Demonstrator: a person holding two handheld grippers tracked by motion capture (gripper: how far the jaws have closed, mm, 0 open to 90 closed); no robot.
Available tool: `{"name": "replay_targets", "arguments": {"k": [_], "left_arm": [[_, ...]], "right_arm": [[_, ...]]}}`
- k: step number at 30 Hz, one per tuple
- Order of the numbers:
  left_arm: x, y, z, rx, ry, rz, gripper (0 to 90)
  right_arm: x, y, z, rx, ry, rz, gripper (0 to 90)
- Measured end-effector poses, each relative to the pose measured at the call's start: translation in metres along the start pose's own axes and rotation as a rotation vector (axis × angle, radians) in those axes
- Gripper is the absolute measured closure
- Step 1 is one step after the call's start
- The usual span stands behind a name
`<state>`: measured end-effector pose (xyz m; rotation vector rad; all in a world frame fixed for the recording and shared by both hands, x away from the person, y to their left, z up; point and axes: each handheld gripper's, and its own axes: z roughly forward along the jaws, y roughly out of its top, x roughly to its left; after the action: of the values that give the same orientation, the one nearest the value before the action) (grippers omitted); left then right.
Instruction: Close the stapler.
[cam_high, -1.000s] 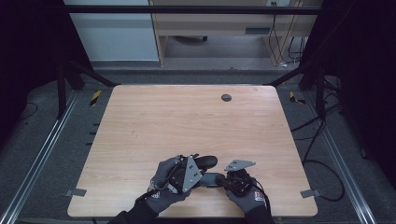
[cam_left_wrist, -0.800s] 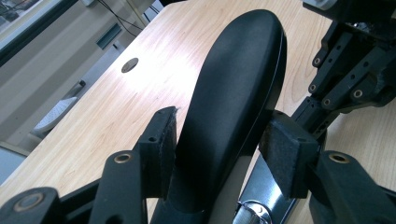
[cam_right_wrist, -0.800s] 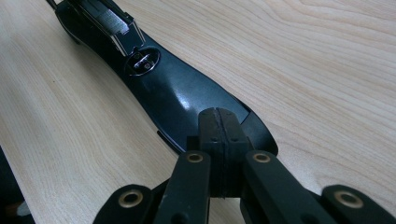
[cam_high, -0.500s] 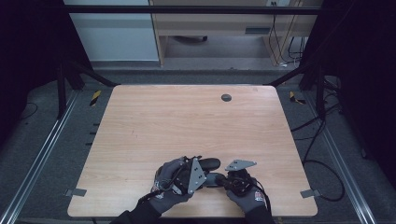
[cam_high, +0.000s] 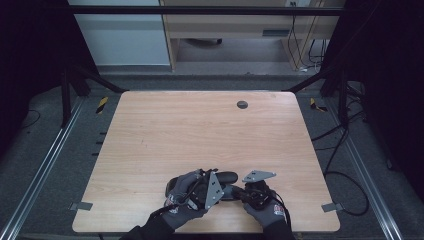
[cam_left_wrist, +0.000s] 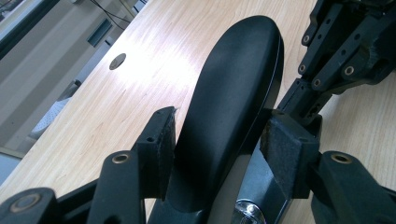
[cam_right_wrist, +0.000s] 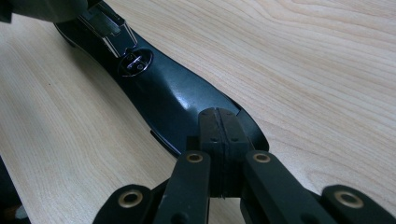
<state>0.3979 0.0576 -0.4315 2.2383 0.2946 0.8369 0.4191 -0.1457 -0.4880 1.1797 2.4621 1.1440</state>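
Note:
A black, glossy, elongated object (cam_high: 227, 176) that looks like a stapler lies on the wooden table (cam_high: 200, 130) near its front edge. My left gripper (cam_high: 212, 184) has its jaws around the rounded body (cam_left_wrist: 238, 70), and both pads (cam_left_wrist: 164, 135) press on its sides. The left gripper (cam_left_wrist: 224, 140) is therefore shut on it. My right gripper (cam_high: 237, 192) comes in from the right. In the right gripper view the right gripper (cam_right_wrist: 218, 126) has its pads closed together, with the tips resting over the narrow end of the black object (cam_right_wrist: 177, 98). Gloved hands hold both grippers.
A round dark grommet hole (cam_high: 242, 104) sits in the table's far side, also seen as the hole (cam_left_wrist: 117, 61) in the left gripper view. Metal rails, cables and dark floor surround the table. A desk stands behind it.
The left hand with the black object has edged slightly to the right. The right hand has stayed put.

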Motion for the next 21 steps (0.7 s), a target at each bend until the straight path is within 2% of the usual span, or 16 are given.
{"name": "replay_targets", "arguments": {"k": [21], "left_arm": [[-0.0100, -0.0030, 0.0095, 0.032, -0.011, 0.060, 45.4]], "right_arm": [[-0.0004, 0.0005, -0.0007, 0.008, -0.009, -0.001, 89.3]]}}
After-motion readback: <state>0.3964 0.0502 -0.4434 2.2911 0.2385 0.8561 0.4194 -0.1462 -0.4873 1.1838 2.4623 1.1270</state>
